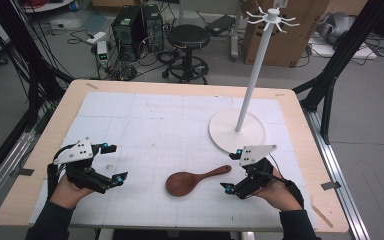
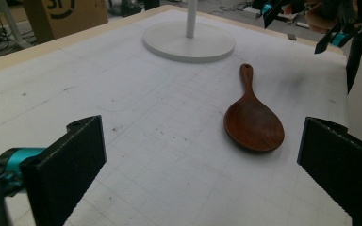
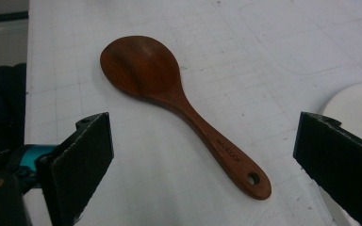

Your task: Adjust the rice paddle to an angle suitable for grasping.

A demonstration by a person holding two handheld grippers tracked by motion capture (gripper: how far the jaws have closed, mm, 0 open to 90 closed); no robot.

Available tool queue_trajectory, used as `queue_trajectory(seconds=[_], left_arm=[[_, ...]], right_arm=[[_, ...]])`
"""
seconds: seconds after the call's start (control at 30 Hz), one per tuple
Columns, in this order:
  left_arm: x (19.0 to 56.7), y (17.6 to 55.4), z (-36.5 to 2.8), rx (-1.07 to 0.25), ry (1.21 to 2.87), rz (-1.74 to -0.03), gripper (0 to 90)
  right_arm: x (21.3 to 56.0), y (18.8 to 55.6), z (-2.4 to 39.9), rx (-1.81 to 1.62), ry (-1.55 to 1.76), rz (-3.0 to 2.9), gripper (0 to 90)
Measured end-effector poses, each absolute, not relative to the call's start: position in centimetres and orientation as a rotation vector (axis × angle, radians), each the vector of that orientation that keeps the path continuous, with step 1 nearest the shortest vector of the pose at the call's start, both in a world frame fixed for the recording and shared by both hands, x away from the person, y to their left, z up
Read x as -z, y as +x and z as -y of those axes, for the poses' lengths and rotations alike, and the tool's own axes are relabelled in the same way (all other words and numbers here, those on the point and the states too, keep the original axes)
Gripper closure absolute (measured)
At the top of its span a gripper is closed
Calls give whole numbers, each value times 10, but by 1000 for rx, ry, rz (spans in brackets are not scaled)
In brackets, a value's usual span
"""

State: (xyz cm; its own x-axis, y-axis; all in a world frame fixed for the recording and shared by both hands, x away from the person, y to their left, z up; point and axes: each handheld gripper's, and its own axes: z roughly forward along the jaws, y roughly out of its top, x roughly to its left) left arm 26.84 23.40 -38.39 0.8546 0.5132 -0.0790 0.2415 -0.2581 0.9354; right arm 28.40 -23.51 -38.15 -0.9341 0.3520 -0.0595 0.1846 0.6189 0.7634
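A dark brown wooden spoon point(image 1: 192, 180) lies flat on the white gridded mat, bowl to the left and handle pointing up-right. In the left gripper view the spoon point(image 2: 252, 115) rests ahead to the right, handle away from me. In the right gripper view the spoon point(image 3: 169, 99) lies between the jaws' lines, its handle hole near me. My left gripper point(image 1: 115, 163) is open, left of the spoon and apart from it. My right gripper point(image 1: 232, 170) is open too, just right of the handle end, holding nothing. A white hanger stand point(image 1: 256, 70) rises from its round base point(image 1: 225, 131) behind the spoon.
The mat point(image 1: 145, 125) covers a light wooden table point(image 1: 50, 135). The stand's hooked top point(image 1: 272, 17) reaches high at the back right. Beyond the table stand a black stool point(image 1: 188, 37), computer cases point(image 1: 137, 27) and a cardboard box point(image 1: 290, 35). Black frame struts flank both sides.
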Motion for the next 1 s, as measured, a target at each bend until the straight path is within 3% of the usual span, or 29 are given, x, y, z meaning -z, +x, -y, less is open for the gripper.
queue_trajectory(seconds=[0.9,0.93,1.0], left_arm=[[384,268,-234,-279,1852,-560,24],[384,268,-234,-281,1851,-560,23],[384,268,-234,-280,1852,-560,24]], right_arm=[[380,313,198,-942,228,-2844,64],[380,314,198,-929,224,-2847,78],[380,316,198,-917,216,-2845,189]])
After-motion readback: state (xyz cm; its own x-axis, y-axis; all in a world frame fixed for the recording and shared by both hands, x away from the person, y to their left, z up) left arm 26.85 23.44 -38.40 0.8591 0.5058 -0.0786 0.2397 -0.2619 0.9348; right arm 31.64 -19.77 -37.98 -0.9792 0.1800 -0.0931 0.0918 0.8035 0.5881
